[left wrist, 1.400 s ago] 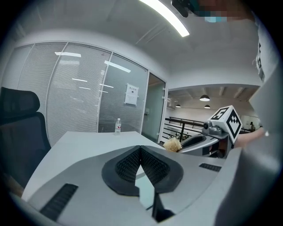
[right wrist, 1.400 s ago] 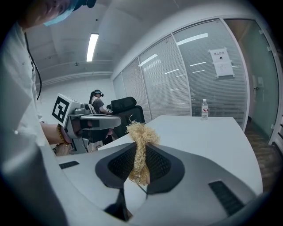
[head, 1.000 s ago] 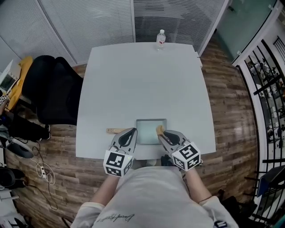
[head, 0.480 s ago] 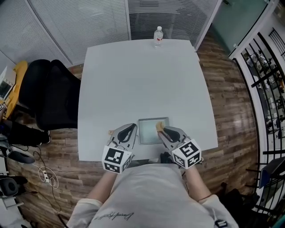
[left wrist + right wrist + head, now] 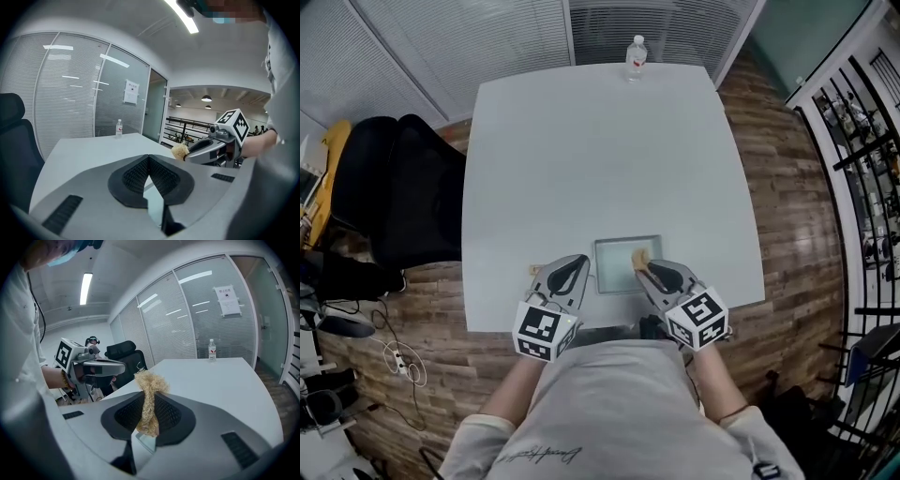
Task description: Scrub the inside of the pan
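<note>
The pan (image 5: pixel 617 265), a shallow square metal one, lies near the table's front edge. Its wooden handle (image 5: pixel 532 270) sticks out to the left. My right gripper (image 5: pixel 643 268) is over the pan's right side, shut on a tan fibre scrubber (image 5: pixel 639 257). In the right gripper view the scrubber (image 5: pixel 150 394) stands pinched between the pads, its tuft above them. My left gripper (image 5: pixel 575 274) is at the pan's left edge, above the handle, shut. In the left gripper view its pads (image 5: pixel 136 176) meet, with nothing seen between them.
A water bottle (image 5: pixel 636 56) stands at the far edge of the white table (image 5: pixel 600 159). A black office chair (image 5: pixel 403 202) is at the table's left. Wooden floor surrounds the table, with a railing (image 5: pixel 862 187) on the right.
Both grippers have stayed by the pan, the right one still with the scrubber. Only the head view has shifted a little.
</note>
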### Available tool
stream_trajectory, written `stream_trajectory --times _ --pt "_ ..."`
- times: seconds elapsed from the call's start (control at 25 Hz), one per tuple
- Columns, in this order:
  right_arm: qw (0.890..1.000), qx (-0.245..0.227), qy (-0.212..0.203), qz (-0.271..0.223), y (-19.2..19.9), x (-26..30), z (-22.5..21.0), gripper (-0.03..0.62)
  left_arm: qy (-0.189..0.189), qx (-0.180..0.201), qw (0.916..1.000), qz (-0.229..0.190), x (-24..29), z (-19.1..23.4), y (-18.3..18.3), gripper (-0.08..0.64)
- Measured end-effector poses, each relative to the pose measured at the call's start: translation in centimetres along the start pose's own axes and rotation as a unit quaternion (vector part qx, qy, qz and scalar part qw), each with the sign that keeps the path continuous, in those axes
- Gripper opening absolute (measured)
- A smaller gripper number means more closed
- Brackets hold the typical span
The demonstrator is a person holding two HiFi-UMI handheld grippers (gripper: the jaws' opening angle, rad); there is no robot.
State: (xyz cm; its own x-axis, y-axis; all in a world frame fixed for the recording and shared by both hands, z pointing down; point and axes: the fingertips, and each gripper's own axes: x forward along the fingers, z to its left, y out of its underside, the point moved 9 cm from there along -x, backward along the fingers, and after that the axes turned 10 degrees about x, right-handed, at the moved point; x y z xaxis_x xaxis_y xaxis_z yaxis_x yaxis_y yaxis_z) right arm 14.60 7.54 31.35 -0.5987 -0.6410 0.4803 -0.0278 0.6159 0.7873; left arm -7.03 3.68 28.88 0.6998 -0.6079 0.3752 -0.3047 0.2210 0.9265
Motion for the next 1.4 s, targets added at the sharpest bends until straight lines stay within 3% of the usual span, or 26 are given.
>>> stream_trajectory --times 0.88,1.2,1.4 --pt "0.997 -0.006 0.008 0.073 2.6 1.8 -1.4 0.078 0.01 -0.034 0.9983 0.047 0.9 0.1 3.8 0.011" --pt "0.996 -0.012 0.01 0.091 3.2 2.7 -2.0 0.078 -0.002 -0.049 0.9963 0.071 0.7 0.9 5.6 0.011" --pt "0.994 -0.016 0.016 0.108 3.7 3.1 -2.4 0.078 0.003 -0.032 0.9953 0.091 0.7 1.6 6.8 0.011"
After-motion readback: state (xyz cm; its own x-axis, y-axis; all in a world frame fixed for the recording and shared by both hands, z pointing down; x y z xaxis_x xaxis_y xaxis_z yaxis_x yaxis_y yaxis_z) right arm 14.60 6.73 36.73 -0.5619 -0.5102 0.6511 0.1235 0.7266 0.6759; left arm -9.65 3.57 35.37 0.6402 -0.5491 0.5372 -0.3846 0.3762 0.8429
